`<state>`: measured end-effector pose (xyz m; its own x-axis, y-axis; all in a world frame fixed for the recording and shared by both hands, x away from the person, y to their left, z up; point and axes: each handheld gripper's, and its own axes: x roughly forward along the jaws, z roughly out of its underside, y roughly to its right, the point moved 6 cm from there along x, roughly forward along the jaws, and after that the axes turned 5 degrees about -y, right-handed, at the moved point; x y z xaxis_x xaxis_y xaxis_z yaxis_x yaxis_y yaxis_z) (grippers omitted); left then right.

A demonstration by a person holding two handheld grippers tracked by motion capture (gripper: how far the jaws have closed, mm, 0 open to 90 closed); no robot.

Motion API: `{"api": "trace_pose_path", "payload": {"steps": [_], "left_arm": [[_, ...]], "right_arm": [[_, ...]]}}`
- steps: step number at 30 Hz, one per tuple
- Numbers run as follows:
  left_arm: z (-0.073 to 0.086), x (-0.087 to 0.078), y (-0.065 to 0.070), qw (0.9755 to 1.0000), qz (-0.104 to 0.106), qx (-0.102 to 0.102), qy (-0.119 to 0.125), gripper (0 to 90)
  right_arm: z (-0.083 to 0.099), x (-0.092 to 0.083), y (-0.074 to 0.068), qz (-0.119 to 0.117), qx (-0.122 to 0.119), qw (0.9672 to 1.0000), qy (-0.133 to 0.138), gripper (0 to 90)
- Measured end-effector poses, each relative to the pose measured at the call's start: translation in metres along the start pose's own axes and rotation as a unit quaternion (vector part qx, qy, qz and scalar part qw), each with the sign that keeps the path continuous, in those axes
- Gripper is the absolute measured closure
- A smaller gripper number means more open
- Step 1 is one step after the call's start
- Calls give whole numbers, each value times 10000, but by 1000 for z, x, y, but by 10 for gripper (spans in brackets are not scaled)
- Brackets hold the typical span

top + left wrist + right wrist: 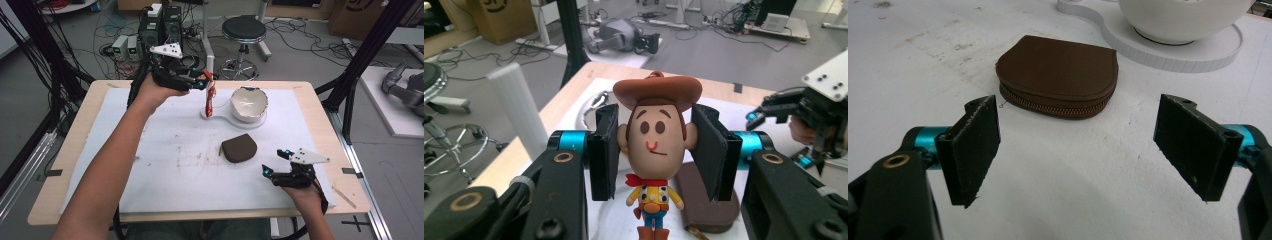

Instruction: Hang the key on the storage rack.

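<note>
**Cowboy figure held in my left gripper, above table's far side**

Cowboy figure [654, 150] sits between my left gripper [655, 150] jaws, pads clamped on its head at both ears. Boots cut off at the bottom edge of the left gripper view. In the high view it's a thin red streak, hard to read, hanging just left of the bowl [248, 104]. My right gripper [1083, 150] jaws stand wide, nothing between them, pouch [1058, 75] lying just ahead. Bowl's top cut off there.
</note>
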<state>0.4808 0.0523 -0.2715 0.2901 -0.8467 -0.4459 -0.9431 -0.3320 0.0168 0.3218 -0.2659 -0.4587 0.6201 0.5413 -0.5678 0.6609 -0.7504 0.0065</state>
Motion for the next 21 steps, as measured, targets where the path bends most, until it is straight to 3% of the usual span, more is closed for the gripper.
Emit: {"api": "trace_pose_path", "payload": {"steps": [7,21], "left_arm": [[-6,3,-17,9998,-162,-110,43,558],[7,16,-36,9984,-423,-348,-128,558]], "right_arm": [[1,0,1,1,39,10000,0,188],[1,0,1,-19,52,10000,21,188]]}}
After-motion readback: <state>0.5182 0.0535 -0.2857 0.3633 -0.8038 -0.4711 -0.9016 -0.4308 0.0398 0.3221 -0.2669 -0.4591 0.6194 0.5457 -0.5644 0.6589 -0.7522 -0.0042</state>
